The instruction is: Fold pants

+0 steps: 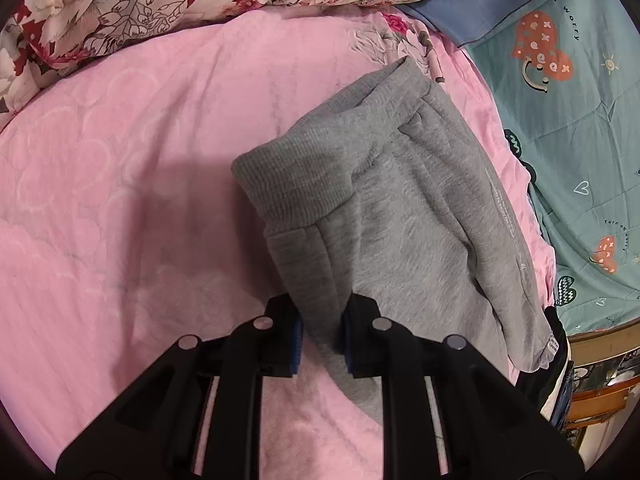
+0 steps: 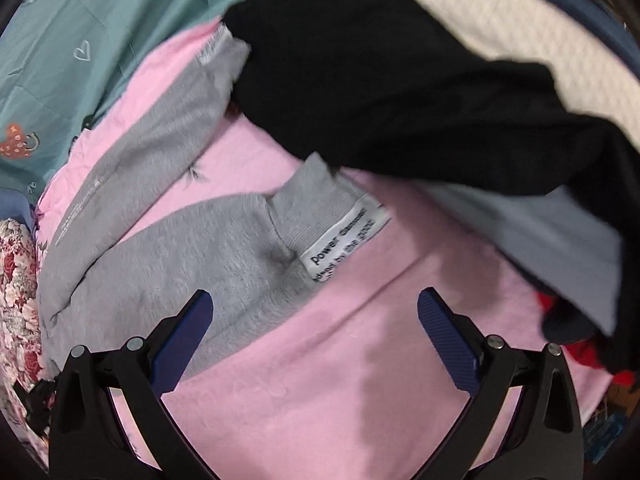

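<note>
Because the pink sheet [image 1: 120, 200] gives a broad, soft, flat surface, it serves as the folding bed, and the grey pants [image 1: 400, 208] lie on it toward its right side, near the teal quilt [image 1: 580, 140]. A floral quilt [image 1: 140, 0] is bunched along the far edge, out of the way. In the right wrist view a black garment [image 2: 400, 92] is heaped beyond the pants and overlaps one grey end, probably waiting its turn. The pants look partly doubled over, a ribbed band [image 1: 292, 176] sitting on top of the body.

The left gripper [image 1: 320, 336] is closed on a fold of the grey cloth, its blue pads pinching it from both sides, seemingly to carry that edge across. The right gripper [image 2: 316, 344] is spread wide and grips nothing; its left finger is over the grey cloth, the rest over bare sheet, likely readying to catch the cloth near the ribbed cuff [image 2: 312, 208]. A white label [image 2: 344, 244] hangs off that cuff.
</note>
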